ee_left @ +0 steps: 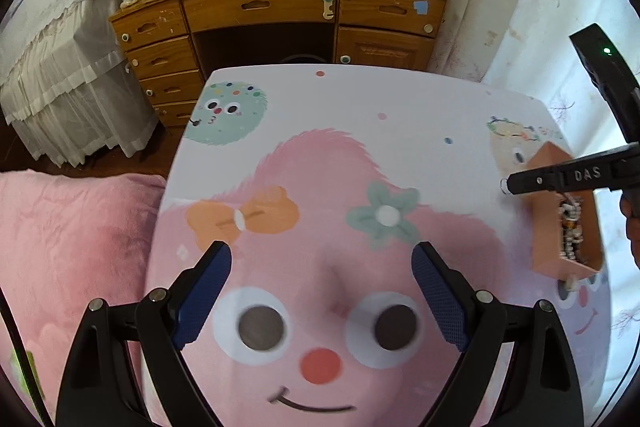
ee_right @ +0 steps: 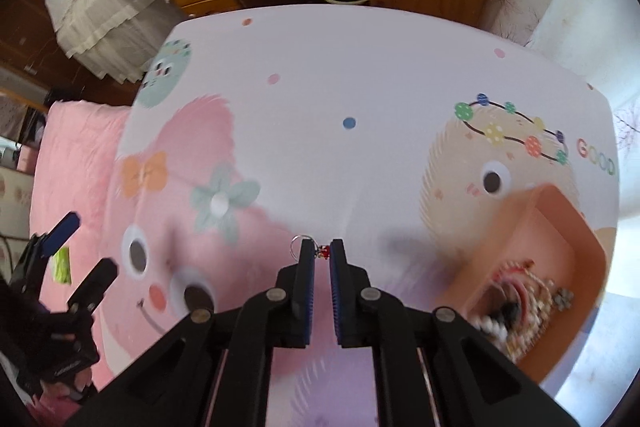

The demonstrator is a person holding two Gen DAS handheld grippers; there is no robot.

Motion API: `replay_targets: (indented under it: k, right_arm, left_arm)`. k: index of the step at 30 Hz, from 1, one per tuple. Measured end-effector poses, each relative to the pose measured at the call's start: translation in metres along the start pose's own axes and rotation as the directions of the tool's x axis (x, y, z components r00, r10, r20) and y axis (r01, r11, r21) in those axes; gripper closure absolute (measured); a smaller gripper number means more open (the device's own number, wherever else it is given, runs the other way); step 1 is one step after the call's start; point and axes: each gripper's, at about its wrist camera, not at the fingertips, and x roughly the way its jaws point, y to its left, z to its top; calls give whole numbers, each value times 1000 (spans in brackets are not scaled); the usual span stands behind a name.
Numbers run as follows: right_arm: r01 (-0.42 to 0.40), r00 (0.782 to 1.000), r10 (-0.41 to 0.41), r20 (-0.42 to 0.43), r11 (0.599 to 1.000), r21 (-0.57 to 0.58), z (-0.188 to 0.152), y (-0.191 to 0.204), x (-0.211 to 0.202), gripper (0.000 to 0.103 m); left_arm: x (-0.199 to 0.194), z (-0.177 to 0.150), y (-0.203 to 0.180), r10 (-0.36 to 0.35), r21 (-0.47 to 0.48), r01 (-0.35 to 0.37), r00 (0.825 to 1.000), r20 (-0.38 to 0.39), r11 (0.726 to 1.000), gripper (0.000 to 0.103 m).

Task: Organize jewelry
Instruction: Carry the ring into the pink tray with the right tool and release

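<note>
1. Cartoon-printed table top (ee_right: pixel 360 75) fills my view, wooden desk (ee_left: pixel 280 7) behind.
2. My right gripper (ee_right: pixel 322 254) is clamped on a small ring charm (ee_right: pixel 298 245), pinched at the tips so it clears the surface.
3. Orange box (ee_right: pixel 560 211), already holding jewelry, sits nearby, likely its destination.
4. My left gripper (ee_left: pixel 322 269) hangs spread wide, empty.

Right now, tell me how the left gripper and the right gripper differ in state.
The left gripper stands wide open, while the right gripper is shut.
The left gripper holds nothing between its blue pads; the right gripper pinches a small ring trinket with a red bit at its tips.
The left gripper hangs over the pink cartoon face on the tablecloth; the right gripper is beside the orange box of jewelry.
Both are black with blue pads.
</note>
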Motion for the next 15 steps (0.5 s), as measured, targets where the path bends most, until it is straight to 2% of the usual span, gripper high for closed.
replay_targets:
  k: [3,5,13,15]
  right_arm:
    - [6,1000,-6,8,1000,-7,-12,-6,-16,96]
    - [18,1000,-18,14,1000,6,-24,-17,-28,96]
    - [81,996,-83,16,988,135,-67,-78,-49,95]
    - [75,996,-81,26,982,171,-73,-89,-49,89]
  left_arm:
    - [-11,-9,-13,-13,-24,12,1000,-12,1000,13]
    - [-15,-15,-24,-34,-28,32,998,-46,999,13]
    - [-49,-38,-64,-28,-23,24,986,-163,999,13]
    - [-63,-43,-74,-50,-14,48,984,-174,999,13]
